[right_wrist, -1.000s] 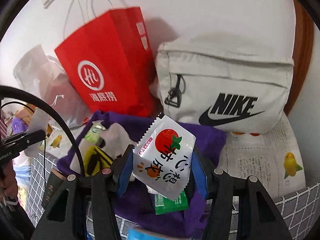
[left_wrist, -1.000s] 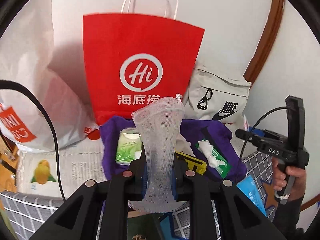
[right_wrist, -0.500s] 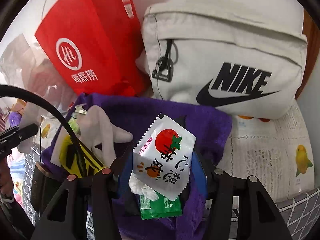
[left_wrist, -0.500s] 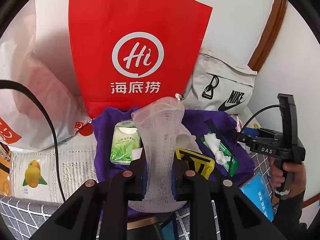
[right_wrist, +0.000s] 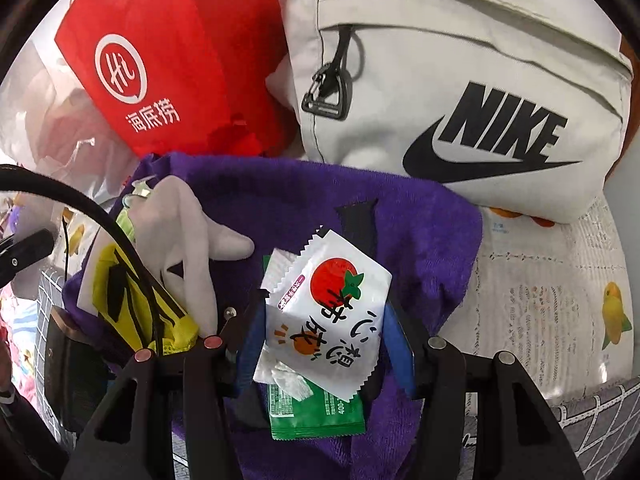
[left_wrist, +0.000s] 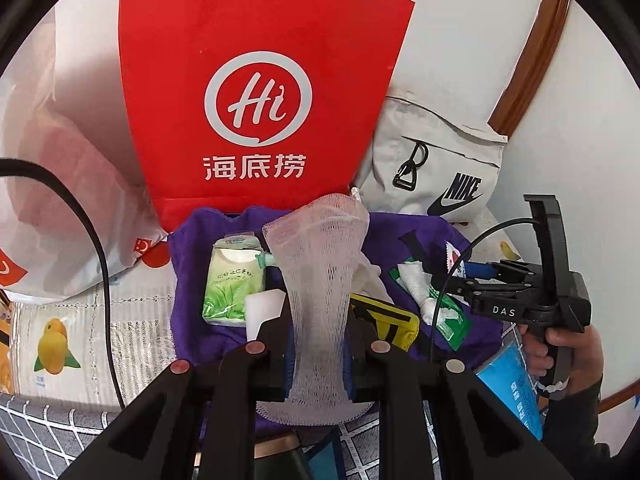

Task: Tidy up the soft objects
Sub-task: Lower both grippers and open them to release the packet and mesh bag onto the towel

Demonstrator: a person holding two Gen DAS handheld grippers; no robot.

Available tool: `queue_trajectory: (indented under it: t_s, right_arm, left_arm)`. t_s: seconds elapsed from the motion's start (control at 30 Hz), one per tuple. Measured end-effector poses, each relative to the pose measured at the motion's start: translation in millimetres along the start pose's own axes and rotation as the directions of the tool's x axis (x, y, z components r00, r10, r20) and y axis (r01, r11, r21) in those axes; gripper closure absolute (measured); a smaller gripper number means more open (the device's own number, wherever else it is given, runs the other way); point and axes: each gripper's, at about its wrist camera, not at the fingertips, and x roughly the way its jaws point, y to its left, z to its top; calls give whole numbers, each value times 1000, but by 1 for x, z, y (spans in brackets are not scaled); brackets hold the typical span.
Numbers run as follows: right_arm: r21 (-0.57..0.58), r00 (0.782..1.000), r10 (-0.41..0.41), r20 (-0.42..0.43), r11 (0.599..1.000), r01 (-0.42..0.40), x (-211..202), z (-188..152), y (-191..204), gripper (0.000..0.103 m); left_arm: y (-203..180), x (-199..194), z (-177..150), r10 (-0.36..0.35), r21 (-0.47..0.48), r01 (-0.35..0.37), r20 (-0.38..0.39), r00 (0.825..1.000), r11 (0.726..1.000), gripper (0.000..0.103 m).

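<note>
Nearest, left gripper (left_wrist: 318,344) clamped on a white mesh foam sleeve (left_wrist: 320,280) standing upright; right gripper (right_wrist: 320,332) clamped on a white sachet printed with a red tomato (right_wrist: 324,316). Just beyond and beneath both, a purple terry towel (right_wrist: 400,216) carrying a green tissue pack (left_wrist: 234,280), a yellow-and-black pouch (right_wrist: 120,288), a white glove (right_wrist: 188,220) and a green wet-wipe packet (right_wrist: 316,412). Farther back, a red paper bag (left_wrist: 260,80) at left and a beige Nike pouch (right_wrist: 460,80) at right.
</note>
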Motion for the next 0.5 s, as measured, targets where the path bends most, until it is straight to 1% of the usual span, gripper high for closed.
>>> queue_trajectory:
  t_s: [0.27, 0.37, 0.43, 0.5]
  right_arm:
    - [18, 999, 16, -30, 1000, -15, 14, 0, -5, 48]
    - [12, 999, 14, -39, 1000, -14, 17, 0, -2, 47]
    - [6, 999, 3, -34, 1000, -3, 15, 1, -2, 42]
    - [-1, 1000, 7, -30, 1000, -8, 14, 2, -1, 39]
  left_arm:
    - [4, 11, -1, -7, -14, 7, -26, 1000, 1000, 86]
    - [9, 18, -2, 7, -15, -8, -42, 999, 1000, 86]
    - [13, 23, -3, 24, -26, -25, -53, 998, 999, 86]
    - [13, 26, -4, 1, -27, -2, -61, 998, 1000, 86]
